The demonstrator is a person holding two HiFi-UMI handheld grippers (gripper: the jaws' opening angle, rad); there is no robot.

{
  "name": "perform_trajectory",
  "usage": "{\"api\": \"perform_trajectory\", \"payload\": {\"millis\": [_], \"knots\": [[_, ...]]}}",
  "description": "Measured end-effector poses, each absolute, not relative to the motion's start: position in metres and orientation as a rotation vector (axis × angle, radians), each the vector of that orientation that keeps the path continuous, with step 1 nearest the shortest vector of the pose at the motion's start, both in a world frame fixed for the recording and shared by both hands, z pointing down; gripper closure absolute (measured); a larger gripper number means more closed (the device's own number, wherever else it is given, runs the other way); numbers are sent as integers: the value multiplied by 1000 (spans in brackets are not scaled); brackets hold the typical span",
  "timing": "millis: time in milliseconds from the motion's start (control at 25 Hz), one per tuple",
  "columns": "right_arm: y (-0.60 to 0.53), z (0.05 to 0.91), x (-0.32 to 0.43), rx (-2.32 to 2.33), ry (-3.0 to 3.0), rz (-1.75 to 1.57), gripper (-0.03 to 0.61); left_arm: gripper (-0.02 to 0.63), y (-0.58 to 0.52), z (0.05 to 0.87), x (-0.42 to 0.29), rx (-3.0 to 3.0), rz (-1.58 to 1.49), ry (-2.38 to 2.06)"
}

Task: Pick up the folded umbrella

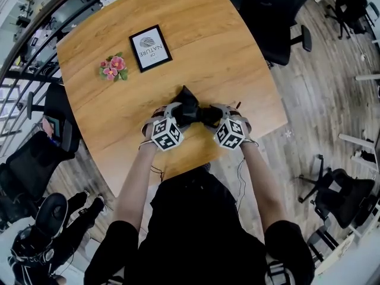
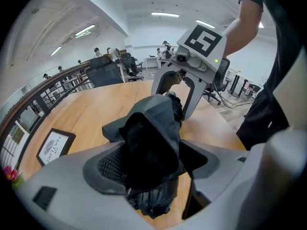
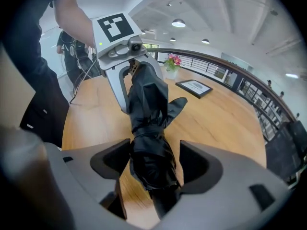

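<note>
The folded black umbrella (image 1: 191, 104) lies across the near part of the wooden table (image 1: 208, 46), its loose fabric bunched up. My left gripper (image 1: 178, 113) straddles its left end and my right gripper (image 1: 215, 114) its right end. In the left gripper view the jaws of the left gripper (image 2: 153, 171) stand wide around the canopy of the umbrella (image 2: 153, 128); fabric brushes the left pad. In the right gripper view the right gripper (image 3: 154, 164) is open, with the strapped end of the umbrella (image 3: 148, 104) between its jaws and small gaps on both sides.
A black-framed picture (image 1: 150, 47) and a small bunch of pink flowers (image 1: 113, 67) sit farther back on the table. Black office chairs stand at the far right (image 1: 273, 22) and at the left (image 1: 35, 159). A railing runs along the left.
</note>
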State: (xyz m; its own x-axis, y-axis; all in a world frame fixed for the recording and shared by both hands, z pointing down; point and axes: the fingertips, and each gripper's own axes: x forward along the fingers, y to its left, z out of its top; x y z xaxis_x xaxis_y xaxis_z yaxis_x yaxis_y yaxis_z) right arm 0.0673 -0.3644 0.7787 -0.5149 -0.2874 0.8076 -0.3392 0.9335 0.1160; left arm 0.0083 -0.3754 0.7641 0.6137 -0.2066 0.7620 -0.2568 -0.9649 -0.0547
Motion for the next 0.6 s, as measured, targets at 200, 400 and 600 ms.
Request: {"api": "perform_trajectory", "payload": {"millis": [200, 400, 600], "knots": [[-367, 797, 65, 389, -2111, 44, 242, 255, -376, 776, 13, 2757, 1303, -351], [-369, 803, 61, 336, -2110, 48, 236, 255, -377, 786, 13, 2753, 1351, -313], [-364, 813, 57, 257, -2074, 16, 277, 253, -378, 794, 15, 2742, 1408, -281]]}}
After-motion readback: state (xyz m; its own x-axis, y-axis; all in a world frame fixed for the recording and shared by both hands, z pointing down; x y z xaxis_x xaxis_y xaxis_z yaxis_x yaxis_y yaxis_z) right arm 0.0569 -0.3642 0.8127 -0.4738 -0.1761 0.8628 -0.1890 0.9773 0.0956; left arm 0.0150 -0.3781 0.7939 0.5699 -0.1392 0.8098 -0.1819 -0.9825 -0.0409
